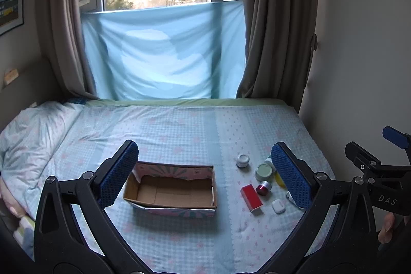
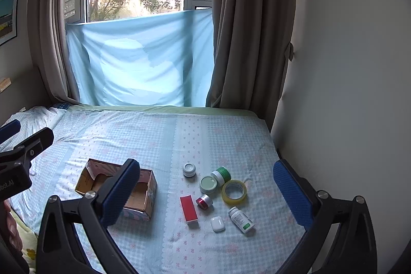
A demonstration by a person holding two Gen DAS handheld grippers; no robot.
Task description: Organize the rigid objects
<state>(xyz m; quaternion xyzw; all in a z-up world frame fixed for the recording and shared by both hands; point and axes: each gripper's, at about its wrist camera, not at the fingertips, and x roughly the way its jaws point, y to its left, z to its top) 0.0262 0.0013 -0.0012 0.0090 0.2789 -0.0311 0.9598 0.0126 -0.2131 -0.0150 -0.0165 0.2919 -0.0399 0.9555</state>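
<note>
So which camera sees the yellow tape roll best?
The right wrist view: the whole tape roll lies in the open on the bed. In the left wrist view, the left claw's blue finger pad hides most of it, leaving only a yellow sliver.

Left finger pad hides tape roll (mostly).

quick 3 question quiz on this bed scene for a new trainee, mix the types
1. True or false: the cardboard box already holds an item.
2. Which lies nearest the tape roll? A) pill bottle B) red box C) green-labelled jar
3. Fill in: the left gripper and right gripper are both ____.

Key: 1 false, it is empty. 2 C. 3 open.
</note>
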